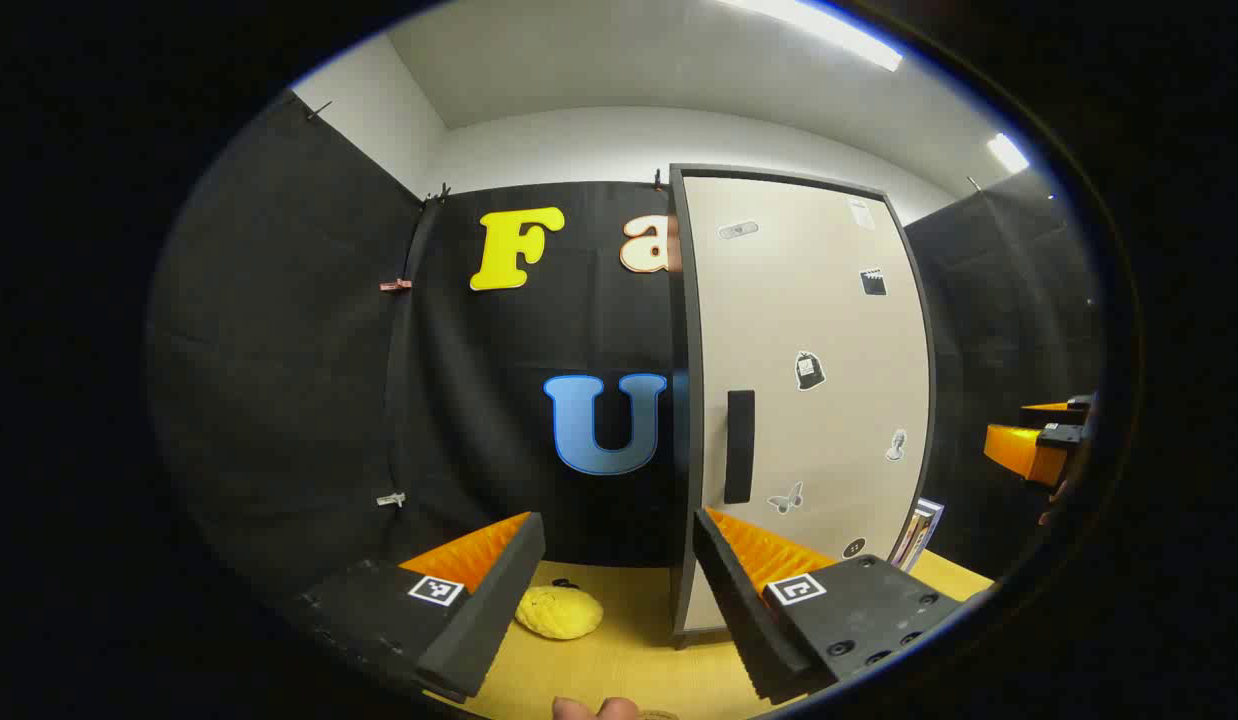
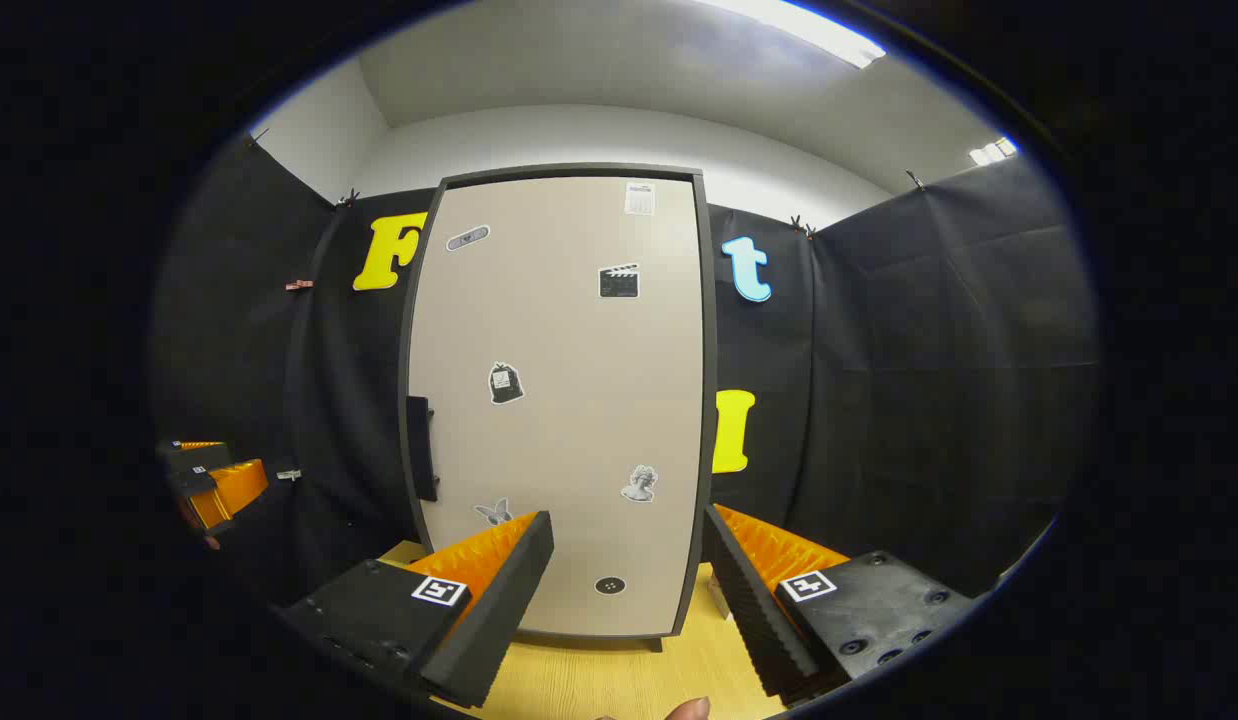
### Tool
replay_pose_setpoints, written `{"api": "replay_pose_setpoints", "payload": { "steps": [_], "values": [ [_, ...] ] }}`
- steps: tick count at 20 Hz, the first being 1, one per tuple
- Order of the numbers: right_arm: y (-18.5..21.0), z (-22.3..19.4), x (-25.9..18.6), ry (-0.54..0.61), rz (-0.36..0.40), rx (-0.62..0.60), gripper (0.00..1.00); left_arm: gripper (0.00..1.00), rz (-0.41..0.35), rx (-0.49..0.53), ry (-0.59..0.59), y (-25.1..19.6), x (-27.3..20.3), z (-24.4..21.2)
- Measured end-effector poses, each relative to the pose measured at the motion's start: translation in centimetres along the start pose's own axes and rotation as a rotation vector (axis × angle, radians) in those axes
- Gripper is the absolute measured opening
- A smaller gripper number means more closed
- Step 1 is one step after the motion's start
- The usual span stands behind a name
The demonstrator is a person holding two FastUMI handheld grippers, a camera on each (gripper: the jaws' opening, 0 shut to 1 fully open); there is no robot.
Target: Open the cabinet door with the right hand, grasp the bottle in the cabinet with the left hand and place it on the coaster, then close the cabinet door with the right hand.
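Observation:
A tall beige cabinet [image 2: 569, 400] with a dark frame stands on the wooden table, its door [image 1: 809, 400] closed and dotted with small stickers. A black vertical handle [image 1: 739, 445] sits at the door's left edge [image 2: 421, 447]. My left gripper [image 1: 619, 590] is open, short of the cabinet's left front corner. My right gripper [image 2: 629, 590] is open too, facing the lower part of the door with a gap between them. The right gripper also shows far right in the left gripper view [image 1: 1039, 445], and the left one far left in the right gripper view [image 2: 214, 480]. What is inside the cabinet is hidden.
A yellow rounded object [image 1: 559, 611] lies on the wooden table [image 1: 629, 660] left of the cabinet. A striped flat item [image 1: 919, 535] leans by the cabinet's right side. Black cloth walls close the booth behind and at both sides.

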State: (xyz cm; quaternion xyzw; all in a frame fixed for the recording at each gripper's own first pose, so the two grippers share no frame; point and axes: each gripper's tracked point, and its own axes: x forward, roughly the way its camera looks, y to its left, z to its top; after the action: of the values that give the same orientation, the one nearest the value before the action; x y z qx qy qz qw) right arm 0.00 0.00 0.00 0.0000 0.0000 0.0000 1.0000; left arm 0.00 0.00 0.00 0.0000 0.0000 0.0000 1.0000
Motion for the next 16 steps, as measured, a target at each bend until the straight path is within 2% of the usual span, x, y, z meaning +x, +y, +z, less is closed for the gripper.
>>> {"api": "replay_pose_setpoints", "payload": {
  "steps": [16],
  "values": [
    [-0.12, -0.41, 0.14, 0.012, -0.023, -0.001, 0.97, 0.95, -0.025, 0.015, 0.01, -0.18, 0.08, -0.18]
  ]
}}
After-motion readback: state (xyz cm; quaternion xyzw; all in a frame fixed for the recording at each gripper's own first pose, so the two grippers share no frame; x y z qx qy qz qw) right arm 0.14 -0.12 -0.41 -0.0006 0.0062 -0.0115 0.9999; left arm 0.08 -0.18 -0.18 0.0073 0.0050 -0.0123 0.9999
